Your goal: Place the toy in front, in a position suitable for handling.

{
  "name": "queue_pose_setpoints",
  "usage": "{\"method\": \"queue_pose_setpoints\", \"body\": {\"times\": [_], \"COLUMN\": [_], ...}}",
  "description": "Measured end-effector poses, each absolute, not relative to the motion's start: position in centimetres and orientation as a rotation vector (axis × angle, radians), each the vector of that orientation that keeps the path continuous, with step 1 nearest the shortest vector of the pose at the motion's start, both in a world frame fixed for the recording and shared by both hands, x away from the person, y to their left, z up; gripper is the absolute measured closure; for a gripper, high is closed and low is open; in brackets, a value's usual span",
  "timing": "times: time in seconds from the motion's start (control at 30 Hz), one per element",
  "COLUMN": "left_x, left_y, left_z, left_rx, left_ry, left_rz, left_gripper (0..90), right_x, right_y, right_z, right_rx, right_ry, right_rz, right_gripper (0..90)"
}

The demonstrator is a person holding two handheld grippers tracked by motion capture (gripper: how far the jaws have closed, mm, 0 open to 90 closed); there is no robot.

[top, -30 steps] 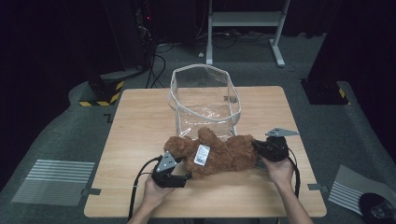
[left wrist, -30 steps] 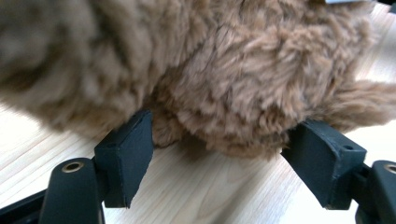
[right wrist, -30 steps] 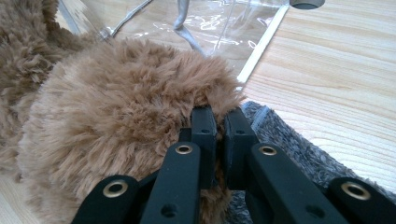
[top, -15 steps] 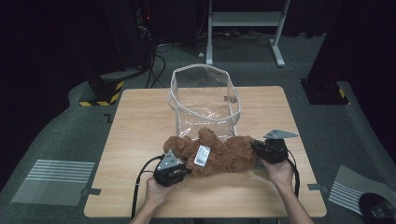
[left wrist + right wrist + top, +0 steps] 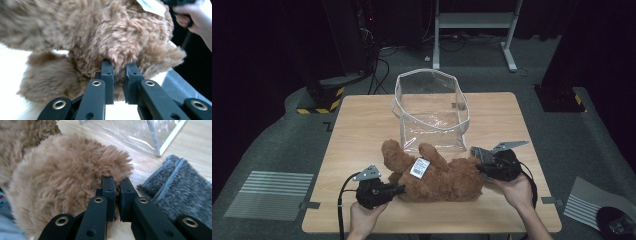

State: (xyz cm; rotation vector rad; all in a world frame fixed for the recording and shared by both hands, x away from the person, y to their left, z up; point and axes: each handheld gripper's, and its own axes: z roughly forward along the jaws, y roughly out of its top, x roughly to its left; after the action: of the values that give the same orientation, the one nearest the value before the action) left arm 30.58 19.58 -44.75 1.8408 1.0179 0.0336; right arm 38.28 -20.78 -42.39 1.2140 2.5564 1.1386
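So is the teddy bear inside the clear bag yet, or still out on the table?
Out. The teddy bear lies on the table in front of the empty clear bag.

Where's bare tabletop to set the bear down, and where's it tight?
Free: the table left of the clear bag, and the far right corner beside it. Crowded: the near edge, where the teddy bear lies between the left gripper and right gripper, grey cloth alongside.
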Motion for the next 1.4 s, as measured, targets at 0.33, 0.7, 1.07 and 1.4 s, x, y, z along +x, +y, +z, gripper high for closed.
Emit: {"method": "queue_pose_setpoints", "body": {"times": [0.33, 0.7, 1.07, 1.4], "left_x": [34.9, 31.7, 33.8, 33.9], "left_y": [20.0, 22.3, 20.3, 20.0], "left_z": [-45.4, -47.0, -49.6, -49.6], "left_rx": [1.678, 1.847, 1.952, 1.977], "left_ry": [1.037, 0.978, 0.986, 1.003], "left_rz": [0.115, 0.296, 0.346, 0.351], "left_gripper": [64.7, 32.7, 36.2, 61.9], "right_x": [41.8, 42.7, 42.1, 38.8], "right_y": [-19.8, -19.6, -19.7, -22.9], "right_z": [-46.4, -47.0, -46.7, -46.0], "right_rx": [1.258, 1.291, 1.285, 1.326], "right_ry": [2.439, 2.419, 2.392, 2.246], "right_rz": [1.064, 1.011, 1.025, 1.131], "right_gripper": [80.2, 82.1, 75.8, 54.2]}}
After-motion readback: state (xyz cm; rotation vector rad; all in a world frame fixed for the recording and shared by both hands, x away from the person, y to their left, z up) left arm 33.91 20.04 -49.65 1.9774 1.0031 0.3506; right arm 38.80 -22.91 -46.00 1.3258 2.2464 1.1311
